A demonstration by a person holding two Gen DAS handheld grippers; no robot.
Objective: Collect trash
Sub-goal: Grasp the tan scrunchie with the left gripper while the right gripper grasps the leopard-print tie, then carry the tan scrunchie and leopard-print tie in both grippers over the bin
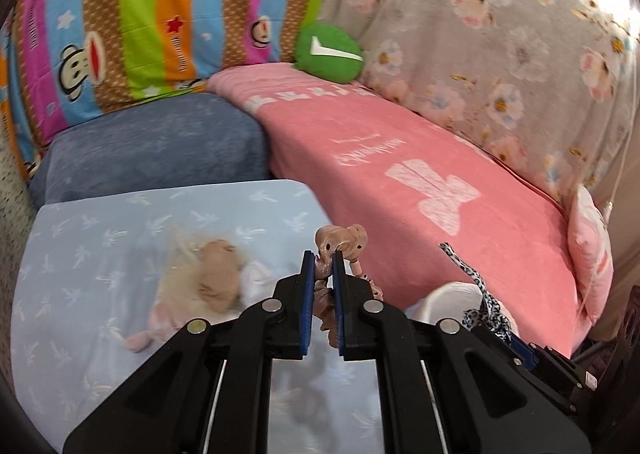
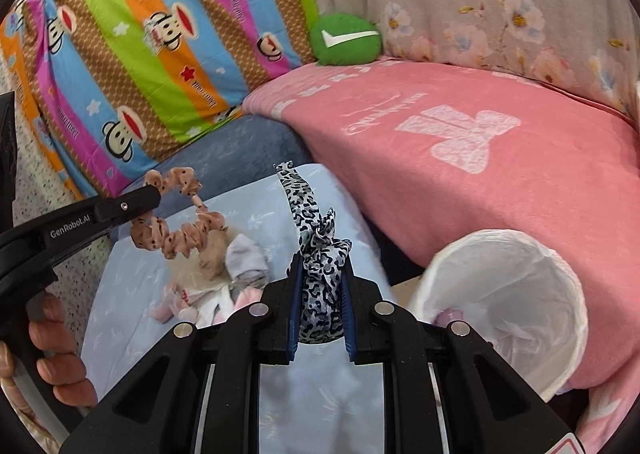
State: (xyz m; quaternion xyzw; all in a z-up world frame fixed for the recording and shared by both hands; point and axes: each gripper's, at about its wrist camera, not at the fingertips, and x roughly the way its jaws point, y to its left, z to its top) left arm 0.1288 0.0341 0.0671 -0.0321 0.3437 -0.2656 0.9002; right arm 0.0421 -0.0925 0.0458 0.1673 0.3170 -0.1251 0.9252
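Observation:
My left gripper [image 1: 323,256] is shut on a tan dotted scrunchie [image 1: 340,240], held above the pale blue pillow [image 1: 120,246]; the scrunchie also shows in the right wrist view [image 2: 180,230], hanging from the left gripper [image 2: 150,194]. My right gripper [image 2: 320,258] is shut on a black-and-white leopard-print hair tie [image 2: 316,250], whose tail sticks up; it also shows in the left wrist view [image 1: 476,286]. A white-lined trash bin [image 2: 504,306] stands open to the right of my right gripper. A doll with blond hair [image 2: 208,274] lies on the pillow.
A pink blanket [image 2: 500,174] covers the bed on the right. A green round cushion [image 2: 346,40] sits at the back. A striped monkey-print quilt [image 2: 140,66] and a dark blue pillow [image 1: 160,150] lie at the left back. A floral cover [image 1: 500,34] rises behind.

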